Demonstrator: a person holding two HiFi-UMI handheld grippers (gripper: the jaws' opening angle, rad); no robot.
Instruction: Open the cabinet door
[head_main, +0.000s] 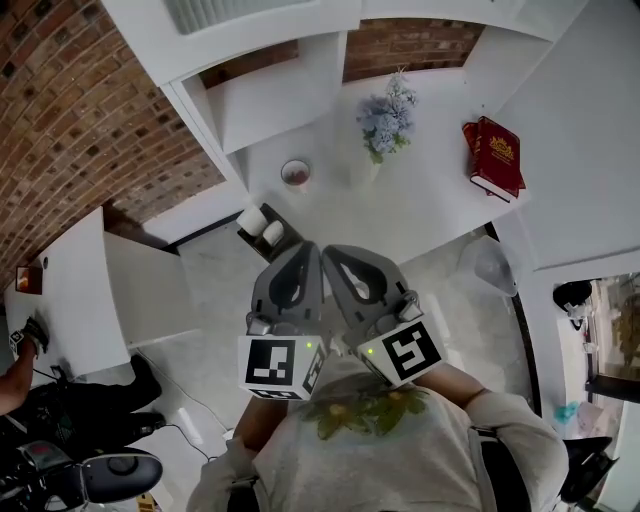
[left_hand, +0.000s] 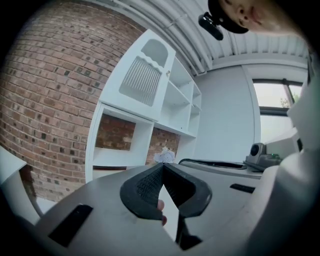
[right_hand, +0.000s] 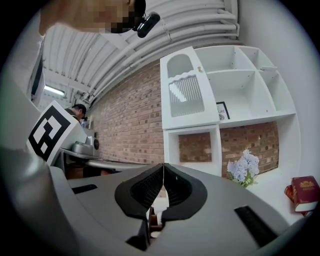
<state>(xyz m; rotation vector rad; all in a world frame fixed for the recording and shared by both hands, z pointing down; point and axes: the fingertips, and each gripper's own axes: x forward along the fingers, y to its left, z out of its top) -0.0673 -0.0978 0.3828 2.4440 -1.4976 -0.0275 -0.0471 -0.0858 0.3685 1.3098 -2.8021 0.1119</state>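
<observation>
The white cabinet door (right_hand: 186, 90) with a slatted panel and an arched top sits at the upper left of a white shelf unit and looks closed. The same door (left_hand: 145, 75) shows in the left gripper view, and it (head_main: 230, 15) lies at the top edge of the head view. My left gripper (head_main: 312, 252) and right gripper (head_main: 336, 254) are held side by side close to the person's chest, well short of the unit. Both are shut with nothing between the jaws. Their tips meet in the left gripper view (left_hand: 162, 165) and the right gripper view (right_hand: 163, 166).
A bunch of pale blue flowers (head_main: 388, 115), a red book (head_main: 495, 155) and a small bowl (head_main: 295, 173) stand on the white counter (head_main: 420, 200). Two white cups (head_main: 262, 225) sit lower down. A brick wall (head_main: 70, 120) runs on the left, and a person (head_main: 20, 370) sits there.
</observation>
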